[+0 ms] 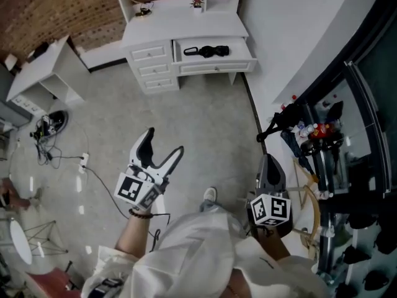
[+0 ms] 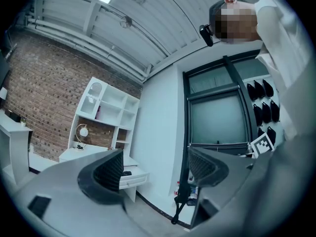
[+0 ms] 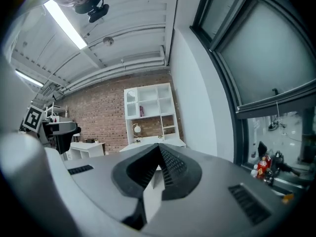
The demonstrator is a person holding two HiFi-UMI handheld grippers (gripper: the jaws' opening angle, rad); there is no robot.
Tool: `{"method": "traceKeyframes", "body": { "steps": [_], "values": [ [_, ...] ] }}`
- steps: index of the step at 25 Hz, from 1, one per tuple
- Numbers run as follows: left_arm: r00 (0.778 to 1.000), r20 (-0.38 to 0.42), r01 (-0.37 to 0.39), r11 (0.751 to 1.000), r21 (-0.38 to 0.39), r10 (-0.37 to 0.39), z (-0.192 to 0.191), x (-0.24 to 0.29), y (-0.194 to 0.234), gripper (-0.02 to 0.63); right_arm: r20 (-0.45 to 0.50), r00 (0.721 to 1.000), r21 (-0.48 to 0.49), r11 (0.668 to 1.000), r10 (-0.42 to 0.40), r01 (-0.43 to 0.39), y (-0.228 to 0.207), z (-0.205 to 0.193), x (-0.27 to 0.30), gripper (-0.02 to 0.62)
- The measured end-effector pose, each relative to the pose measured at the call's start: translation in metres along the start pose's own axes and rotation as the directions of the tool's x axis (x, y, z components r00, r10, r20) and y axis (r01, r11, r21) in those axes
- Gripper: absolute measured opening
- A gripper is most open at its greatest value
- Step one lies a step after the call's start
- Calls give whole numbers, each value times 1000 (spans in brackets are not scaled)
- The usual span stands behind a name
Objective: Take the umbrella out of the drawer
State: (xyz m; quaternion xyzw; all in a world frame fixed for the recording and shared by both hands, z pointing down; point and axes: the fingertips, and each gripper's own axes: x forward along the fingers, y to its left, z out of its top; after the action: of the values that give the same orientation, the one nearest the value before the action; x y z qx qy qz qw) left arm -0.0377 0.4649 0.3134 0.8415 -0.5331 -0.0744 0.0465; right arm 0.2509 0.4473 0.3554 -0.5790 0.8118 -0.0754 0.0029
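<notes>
A black folded umbrella lies in the open drawer of a white desk at the far side of the room. My left gripper is held over the floor well short of the desk, its jaws open and empty. In the left gripper view the open left gripper frames the distant drawer, with the umbrella a small dark shape in it. My right gripper hangs at the right near the wall, shut on nothing. In the right gripper view the right gripper shows its pads pressed together.
A white side table stands at the left, with cables and a power strip on the floor near it. A dark rack with bottles and a black stand crowd the right. Grey floor lies between me and the desk.
</notes>
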Motion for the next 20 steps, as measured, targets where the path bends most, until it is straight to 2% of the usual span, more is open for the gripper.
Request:
{"method": "traceKeyframes", "body": {
  "steps": [8,13,20],
  "values": [
    [999,-2,-35,999,7,35,-5,68,6,394,3,997,8,997,74,-74,-31,7,65,17],
    [999,-7,-32,999,22,32,-4,95,8,394,0,996,9,996,88,-88,-44,8,92,17],
    [999,2,-47,999,3,47,-10,118,34,394,-11,996,-2,996,85,-85,-49,8,121,17]
  ]
}}
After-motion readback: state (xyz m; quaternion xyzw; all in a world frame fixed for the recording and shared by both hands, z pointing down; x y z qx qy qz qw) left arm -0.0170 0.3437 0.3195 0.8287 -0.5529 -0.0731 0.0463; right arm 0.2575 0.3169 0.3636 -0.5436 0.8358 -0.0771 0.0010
